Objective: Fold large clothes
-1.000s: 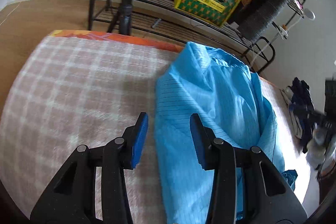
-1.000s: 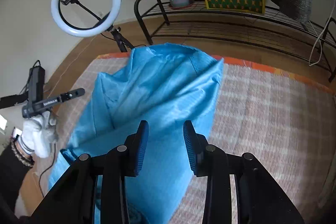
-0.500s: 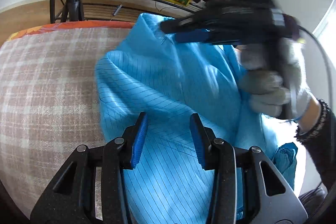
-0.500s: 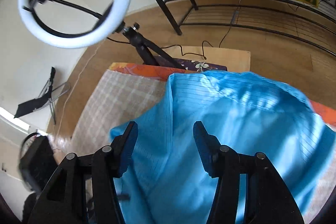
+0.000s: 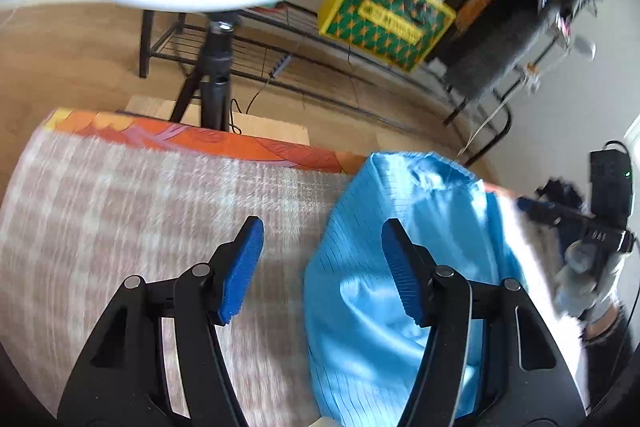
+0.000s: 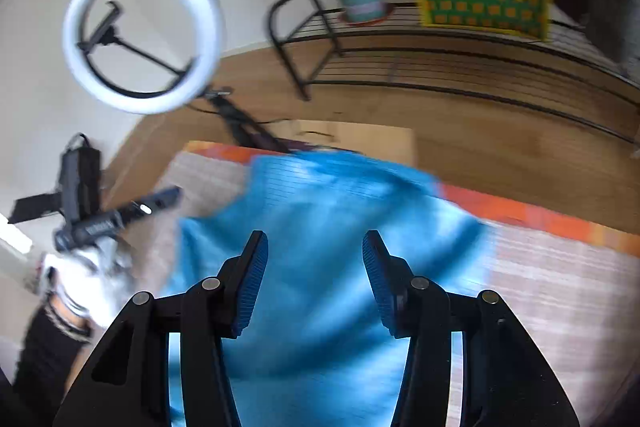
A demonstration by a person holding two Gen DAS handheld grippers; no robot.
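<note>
While the pale checked woven blanket (image 5: 120, 211) covers the whole bed, with an orange patterned strip along its far edge, the thing to be folded takes up only part of it: a large bright-blue garment of thin, slightly glossy cloth with fine dark pinstripes (image 5: 400, 267), already gathered into a long narrow shape. Its long axis runs from the near edge of the bed to the far edge, collar end farthest away.

From the left gripper (image 5: 322, 269), the garment lies to the right; its left-hand folded edge falls between the two blue ribbed pads, which are opening and press on nothing. From the right gripper (image 6: 314, 281), the cloth sits straight ahead and below, filling the gap between pads that are closing yet have no fabric pinched between them. By my reading the right gripper is the better centred over the garment, while the left gripper is lined up on its left margin.

Beyond the bed stands a white ring light on a black tripod (image 6: 142, 33), smooth and round, and a yellow-and-green patterned box (image 5: 384, 17) rests on a black wire rack.
</note>
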